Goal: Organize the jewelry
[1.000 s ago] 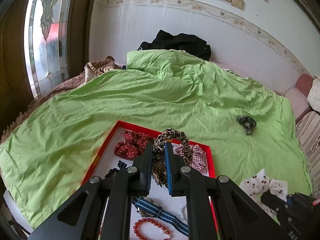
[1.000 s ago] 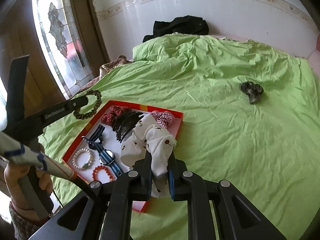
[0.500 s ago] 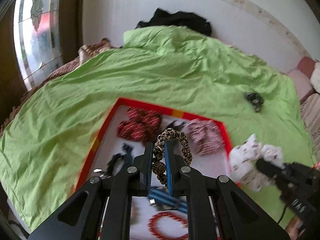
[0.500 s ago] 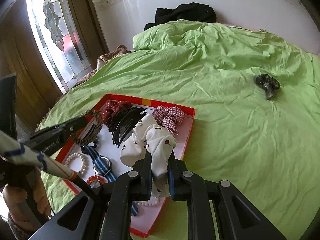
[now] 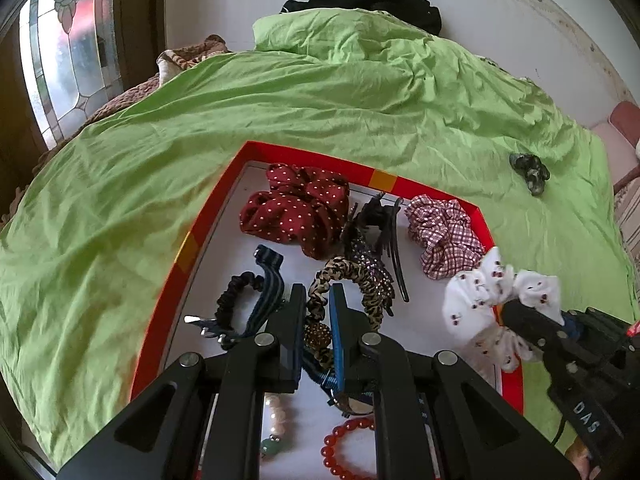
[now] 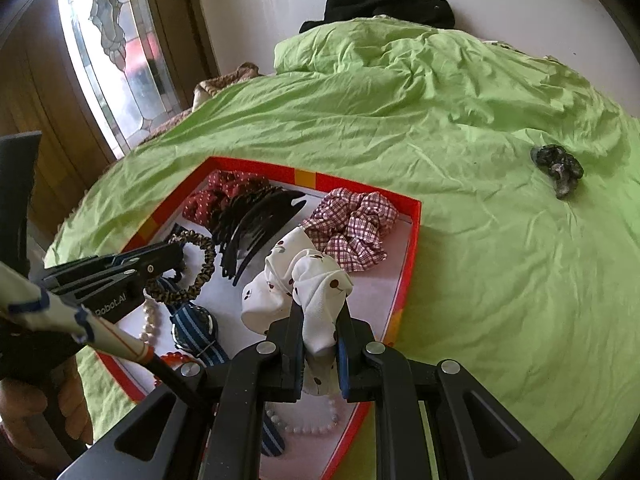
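A: The bed (image 5: pixel 200 152) is carrying the red tray (image 5: pixel 208 216). What step is going on?

B: Placing. The right claw (image 6: pixel 320 320) is pinching the white scrunchie (image 6: pixel 304 276) over the tray; the left claw (image 5: pixel 316 308) is gripping the leopard hair tie (image 5: pixel 352 276) there.

A: Next?

B: Probably opening both claws. One dark scrunchie (image 6: pixel 558 168) is lying well apart.

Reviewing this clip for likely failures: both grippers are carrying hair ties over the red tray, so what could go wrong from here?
The leopard scrunchie in the left gripper hangs right over the black claw clips and may snag on their teeth when released. The white cherry scrunchie in the right gripper sits near the red tray edge and could flop out.
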Demonstrator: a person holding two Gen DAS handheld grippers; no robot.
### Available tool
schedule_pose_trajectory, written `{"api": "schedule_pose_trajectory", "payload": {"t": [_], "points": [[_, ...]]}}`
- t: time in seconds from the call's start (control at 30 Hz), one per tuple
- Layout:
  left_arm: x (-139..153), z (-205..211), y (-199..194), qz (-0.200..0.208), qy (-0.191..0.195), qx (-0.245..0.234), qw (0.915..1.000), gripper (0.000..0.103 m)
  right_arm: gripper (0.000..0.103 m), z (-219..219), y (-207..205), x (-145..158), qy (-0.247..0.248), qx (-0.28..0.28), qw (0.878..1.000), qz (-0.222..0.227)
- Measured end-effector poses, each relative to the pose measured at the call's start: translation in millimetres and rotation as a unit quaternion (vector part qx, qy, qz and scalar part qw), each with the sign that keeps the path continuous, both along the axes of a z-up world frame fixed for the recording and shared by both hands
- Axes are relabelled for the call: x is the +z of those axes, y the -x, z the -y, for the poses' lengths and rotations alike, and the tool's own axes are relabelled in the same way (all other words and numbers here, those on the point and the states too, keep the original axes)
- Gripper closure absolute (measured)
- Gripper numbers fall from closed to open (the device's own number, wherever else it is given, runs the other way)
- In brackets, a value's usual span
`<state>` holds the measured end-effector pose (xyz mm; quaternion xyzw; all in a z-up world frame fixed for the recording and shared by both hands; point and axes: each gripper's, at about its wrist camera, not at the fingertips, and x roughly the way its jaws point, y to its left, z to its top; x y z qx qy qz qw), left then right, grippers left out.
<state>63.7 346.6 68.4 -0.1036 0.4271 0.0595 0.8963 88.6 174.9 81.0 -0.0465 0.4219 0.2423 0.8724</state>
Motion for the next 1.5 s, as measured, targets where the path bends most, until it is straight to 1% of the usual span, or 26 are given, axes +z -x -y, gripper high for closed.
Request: {"api": "schedule_pose_trajectory", "payload": {"t": [0.37, 0.57, 0.67, 0.73, 0.77, 0.8, 0.87, 0.9, 0.93, 1.07, 1.13, 1.17, 1.23, 1.27, 1.3, 1.37, 1.43, 1.5], "points": [[-7.7, -0.9, -7.7, -0.013, -0.010, 0.005, 0.9998, 0.092, 0.089, -6.9, -11.5, -16.9, 0.020, -0.008, 1.000, -0.007], [-9.5, -1.7, -8.8, -0.015, -0.011, 0.008, 0.9998, 0.092, 0.088, -2.9, -12.8, -19.7, 0.016, -0.019, 1.000, -0.012], [-10.2, -3.5, -9.4, -0.012, -0.008, 0.010, 0.9998, 0.092, 0.085, -2.3, -13.0, -18.9, 0.012, -0.021, 1.000, -0.013], [-9.2, -2.7, -9.0, -0.013, -0.009, 0.011, 0.9998, 0.092, 0.078, -2.3, -12.4, -18.0, 0.010, -0.023, 1.000, -0.011], [-8.9, -2.5, -8.9, -0.012, -0.008, 0.011, 0.9998, 0.092, 0.076, -1.7, -11.9, -17.1, 0.007, -0.023, 1.000, -0.011], [-8.3, -2.4, -8.4, -0.011, -0.006, 0.010, 0.9999, 0.090, 0.074, -1.6, -11.1, -16.3, 0.005, -0.024, 1.000, -0.010], [-5.8, -3.4, -6.6, -0.003, -0.002, 0.011, 0.9999, 0.079, 0.073, -1.1, -10.1, -14.4, 0.004, -0.025, 1.000, -0.008], [-3.8, -3.5, -5.4, 0.002, -0.002, 0.012, 0.9999, 0.070, 0.072, -0.5, -9.3, -12.9, 0.002, -0.026, 1.000, -0.006], [-1.7, -3.7, -4.1, 0.008, -0.001, 0.013, 0.9999, 0.064, 0.070, 0.0, -8.6, -12.1, 0.001, -0.026, 1.000, -0.006], [5.6, -5.6, 0.8, 0.028, 0.013, 0.013, 0.9994, 0.057, 0.069, 2.6, -5.6, -8.8, -0.006, -0.028, 1.000, -0.006], [9.0, -7.8, 3.3, 0.038, 0.019, 0.019, 0.9989, 0.050, 0.069, 3.6, -4.4, -7.8, -0.008, -0.027, 1.000, -0.006], [10.3, -8.9, 4.6, 0.041, 0.021, 0.021, 0.9987, 0.048, 0.069, 3.9, -3.6, -7.3, -0.010, -0.027, 1.000, -0.007], [13.9, -11.5, 7.3, 0.052, 0.028, 0.025, 0.9979, 0.038, 0.069, 4.5, -1.9, -6.6, -0.011, -0.025, 1.000, -0.008], [15.2, -12.0, 8.5, 0.056, 0.028, 0.027, 0.9976, 0.036, 0.068, 4.4, -0.7, -6.3, -0.012, -0.024, 1.000, -0.009], [17.1, -12.3, 9.9, 0.062, 0.027, 0.030, 0.9973, 0.033, 0.068, 4.6, 0.4, -5.8, -0.012, -0.023, 1.000, -0.009], [22.0, -12.1, 13.1, 0.076, 0.015, 0.039, 0.9962, 0.030, 0.068, 5.0, 3.3, -4.1, -0.014, -0.022, 1.000, -0.009], [25.7, -13.4, 16.5, 0.084, 0.007, 0.049, 0.9952, 0.023, 0.067, 5.9, 8.3, -1.1, -0.017, -0.019, 1.000, -0.009], [30.0, -17.5, 21.6, 0.098, 0.002, 0.070, 0.9928, 0.022, 0.064, 6.8, 13.9, 1.4, -0.021, -0.016, 1.000, -0.008]]}}
